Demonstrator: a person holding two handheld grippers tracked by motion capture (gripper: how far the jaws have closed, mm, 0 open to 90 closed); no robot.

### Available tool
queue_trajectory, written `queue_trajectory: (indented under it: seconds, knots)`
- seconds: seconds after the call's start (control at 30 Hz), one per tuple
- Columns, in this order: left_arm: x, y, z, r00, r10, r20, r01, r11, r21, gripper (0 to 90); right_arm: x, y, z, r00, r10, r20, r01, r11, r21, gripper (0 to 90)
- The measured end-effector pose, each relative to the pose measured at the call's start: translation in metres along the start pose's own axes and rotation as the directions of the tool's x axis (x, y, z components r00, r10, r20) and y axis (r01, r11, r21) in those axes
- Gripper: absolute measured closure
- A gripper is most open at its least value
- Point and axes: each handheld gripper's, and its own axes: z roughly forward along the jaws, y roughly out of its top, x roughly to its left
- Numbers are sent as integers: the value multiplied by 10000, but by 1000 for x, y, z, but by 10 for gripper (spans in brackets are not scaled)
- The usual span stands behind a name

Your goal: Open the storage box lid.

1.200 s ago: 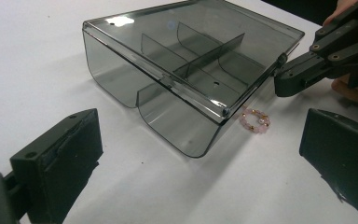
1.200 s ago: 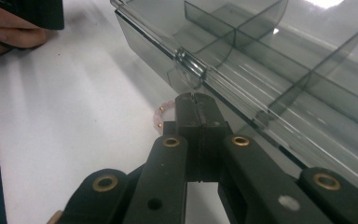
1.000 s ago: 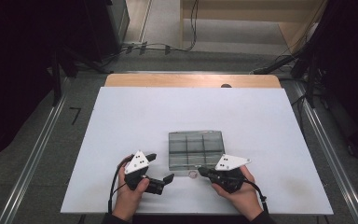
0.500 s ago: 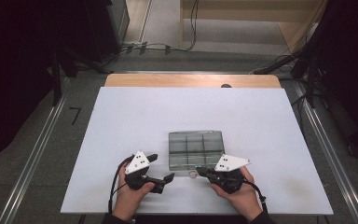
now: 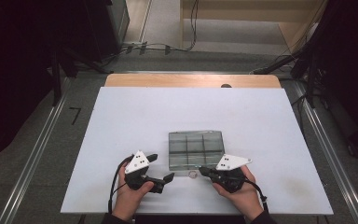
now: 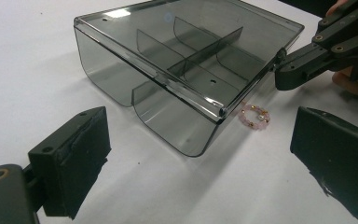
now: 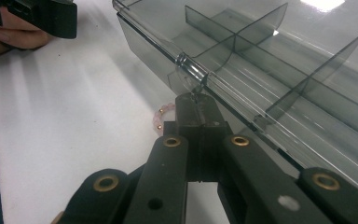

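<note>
A smoky clear compartment box (image 5: 196, 148) with its lid down lies on the white table (image 5: 135, 121). Just in front of its near edge lies a small ring of pink and gold beads (image 5: 192, 175). My right gripper (image 5: 204, 171) is shut, and its tips touch a small tab on the box's front lip (image 7: 193, 95); the bead ring (image 7: 161, 116) lies just left of its jaws. My left gripper (image 5: 161, 168) stands open to the left of the ring, nothing between its pads (image 6: 81, 154). Ahead of it lie the box (image 6: 186, 60) and the ring (image 6: 255, 115).
A wooden strip (image 5: 191, 80) runs along the table's far edge. Metal rails (image 5: 37, 149) flank the table on both sides, and cables (image 5: 158, 46) lie on the floor beyond. Wide bare tabletop spreads left, right and behind the box.
</note>
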Motion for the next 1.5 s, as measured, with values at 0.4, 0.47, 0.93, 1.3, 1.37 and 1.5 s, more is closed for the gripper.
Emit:
queue_trajectory:
  seconds: [0.4,0.47,0.93,1.3,1.37,1.5]
  knots:
    - [0,0,1,10000,63,46,-63,10000,73,38,0,2,0,10000,-12,19,12,10000,30,884]
    - [-1,0,1,9999,97,61,-97,9999,86,39,1,2,1,10000,-21,-4,21,10000,23,884]
    - [-2,0,3,9995,218,228,-222,9996,176,191,3,2,4,10000,10,-52,-11,9998,-208,884]
    - [0,1,1,9993,37,363,-49,9994,338,589,2,1,4,9998,61,-188,-62,10000,-72,883]
    - [2,0,-1,9987,-71,513,58,9997,258,624,2,1,0,9996,49,-275,-54,9999,-152,883]
    - [4,0,-2,9980,-205,605,190,9995,250,679,2,2,-15,10000,-42,-61,40,9996,-288,883]
